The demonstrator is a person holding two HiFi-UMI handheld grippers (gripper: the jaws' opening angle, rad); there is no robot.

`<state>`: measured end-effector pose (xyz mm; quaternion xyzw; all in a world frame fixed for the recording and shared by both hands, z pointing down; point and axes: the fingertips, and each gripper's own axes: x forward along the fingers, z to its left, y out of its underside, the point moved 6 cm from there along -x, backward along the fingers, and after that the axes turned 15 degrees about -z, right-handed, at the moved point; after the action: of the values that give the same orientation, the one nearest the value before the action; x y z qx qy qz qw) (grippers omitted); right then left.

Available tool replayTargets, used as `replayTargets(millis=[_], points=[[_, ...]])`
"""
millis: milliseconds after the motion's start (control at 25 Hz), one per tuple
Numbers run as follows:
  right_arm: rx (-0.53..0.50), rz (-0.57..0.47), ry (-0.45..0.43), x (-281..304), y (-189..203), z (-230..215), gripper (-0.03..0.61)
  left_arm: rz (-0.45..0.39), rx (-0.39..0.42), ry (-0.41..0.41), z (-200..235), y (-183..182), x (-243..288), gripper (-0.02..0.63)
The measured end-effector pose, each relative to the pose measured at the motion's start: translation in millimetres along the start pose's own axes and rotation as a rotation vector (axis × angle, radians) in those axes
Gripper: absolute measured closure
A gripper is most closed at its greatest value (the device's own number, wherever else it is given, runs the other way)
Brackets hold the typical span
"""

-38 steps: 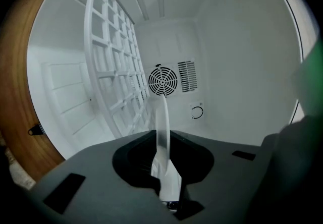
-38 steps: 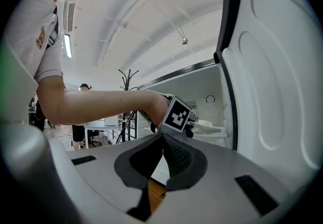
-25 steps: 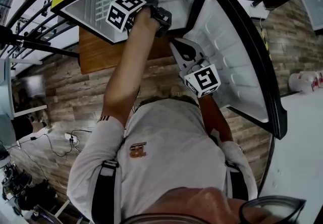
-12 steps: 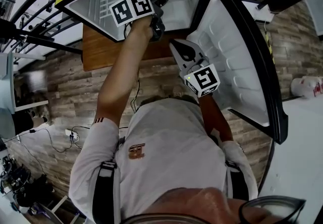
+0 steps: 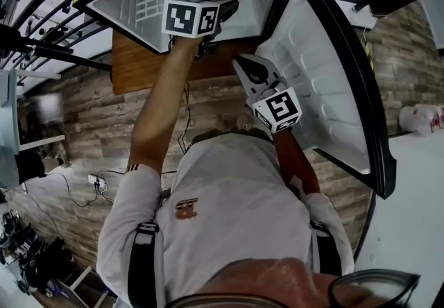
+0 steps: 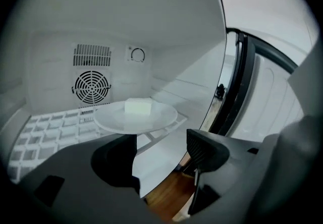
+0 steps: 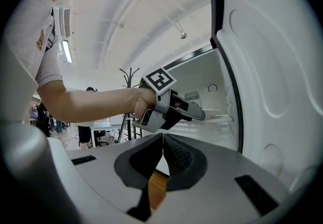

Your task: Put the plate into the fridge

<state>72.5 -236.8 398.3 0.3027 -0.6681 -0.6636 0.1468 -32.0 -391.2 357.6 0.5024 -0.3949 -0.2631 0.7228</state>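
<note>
Plate (image 6: 135, 117) on fridge shelf (image 6: 45, 127). Left gripper (image 6: 161, 142) wide open, empty. Right gripper (image 7: 162, 142) closed, empty. Next, likely: back out, swing door (image 5: 326, 78) shut.

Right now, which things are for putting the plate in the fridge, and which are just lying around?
For the job:
- plate, sitting on the wire shelf inside the fridge
- fridge door, open
- left tool, open and empty
- right tool, shut, holding nothing

Just lying about:
- cables on the floor
- coat stand in the room behind

Lab-like room: fridge (image 5: 125, 5), stand legs (image 5: 41, 53), loose cables (image 5: 73, 197)
</note>
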Motion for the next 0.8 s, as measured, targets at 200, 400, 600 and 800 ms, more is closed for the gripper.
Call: replayTargets(millis=[200,400,600,800], points=[[0.000,0.007,0.001,-4.2,0.8,-1.5,0.546,0.144,0.257,0.022,-6.9,7.5,0.9,0.288],[0.002,0.010,0.011,-7.0,0.9,-5.1,0.546,0.229,0.388,0.046,-5.2,9.4,-1.4,0.290],[0.002,0.008,0.013,-3.9,3.4,-5.0,0.545,0.114,0.327,0.038,3.3,5.1,-15.7,0.291],[-0.003,-0.008,0.022,-0.8,0.1,-8.7,0.546,-0.187,0.250,0.077,-0.3,4.5,-45.1,0.401]])
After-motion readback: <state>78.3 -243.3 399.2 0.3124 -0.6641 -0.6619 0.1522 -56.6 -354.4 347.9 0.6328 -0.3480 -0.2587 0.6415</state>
